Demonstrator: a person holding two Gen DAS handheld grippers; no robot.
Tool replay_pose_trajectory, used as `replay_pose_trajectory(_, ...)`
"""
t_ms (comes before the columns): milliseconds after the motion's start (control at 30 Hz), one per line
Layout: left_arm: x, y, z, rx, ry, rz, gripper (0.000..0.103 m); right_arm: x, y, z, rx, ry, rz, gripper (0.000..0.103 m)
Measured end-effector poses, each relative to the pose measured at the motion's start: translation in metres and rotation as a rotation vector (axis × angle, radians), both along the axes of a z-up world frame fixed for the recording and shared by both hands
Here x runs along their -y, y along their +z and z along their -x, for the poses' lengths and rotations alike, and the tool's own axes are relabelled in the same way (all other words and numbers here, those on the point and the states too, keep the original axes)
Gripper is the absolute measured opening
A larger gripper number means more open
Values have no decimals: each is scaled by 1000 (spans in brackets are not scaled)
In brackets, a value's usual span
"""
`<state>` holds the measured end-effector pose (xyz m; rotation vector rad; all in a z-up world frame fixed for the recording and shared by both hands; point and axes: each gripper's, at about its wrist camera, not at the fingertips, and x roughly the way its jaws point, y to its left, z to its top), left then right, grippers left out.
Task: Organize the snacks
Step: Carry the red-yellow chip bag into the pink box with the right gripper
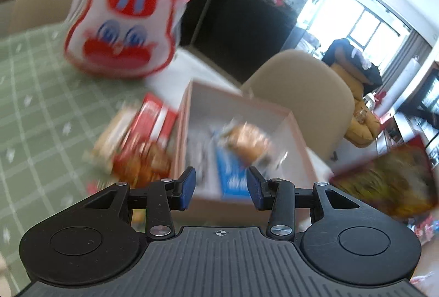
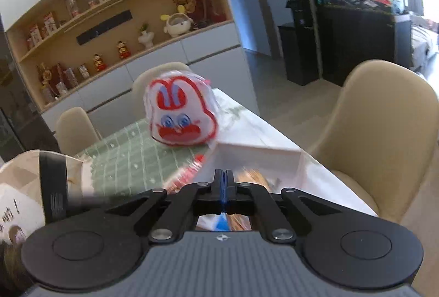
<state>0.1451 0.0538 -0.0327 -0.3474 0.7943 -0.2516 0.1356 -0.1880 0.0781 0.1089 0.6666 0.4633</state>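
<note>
Two grippers share the job. The left gripper hangs with fingers parted and empty over the pale box on the bench, where a bun-like packet and a blue packet already lie. Red snack packets wait just beside the box; they look light, soft and crinkly, best pinched at a sealed edge. The right gripper has its fingers pressed together on a thin blue-edged wrapper. Only the right view shows the display shelves; only the left shows a yellow-red packet raised at right, its carrier unseen.
</note>
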Motion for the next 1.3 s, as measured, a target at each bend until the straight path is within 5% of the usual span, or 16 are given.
replay_pose_trajectory(200, -13, -14, 27, -48, 25, 33, 46, -38, 26, -53, 65, 61, -79, 0)
replay_pose_trajectory(333, -4, -24, 39, -75, -24, 19, 46, -51, 21, -73, 97, 25, 38, 4)
replay_pose_trajectory(400, 3, -27, 44, -79, -58, 8, 46, -46, 12, -70, 74, 43, 62, 11)
replay_pose_trajectory(467, 11, -32, 47, -97, -111, -8, 46, -38, -2, -60, 35, 54, 88, 32)
replay_pose_trajectory(533, 20, -35, 48, -109, -161, -19, 46, -28, -19, -42, 0, 52, 138, 42)
replay_pose_trajectory(600, 29, -39, 50, -108, -206, -36, 46, -16, -41, -24, -68, 67, 154, 42)
replay_pose_trajectory(767, 44, -55, 49, -113, -234, -115, 45, 19, -120, 16, -373, 5, 23, 42)
replay_pose_trajectory(867, 44, -67, 45, -134, -239, -131, 43, 33, -158, 38, -478, -60, -80, 42)
replay_pose_trajectory(1300, 45, -70, 55, -101, -308, -88, 41, 17, -198, 26, -511, -136, -294, 41)
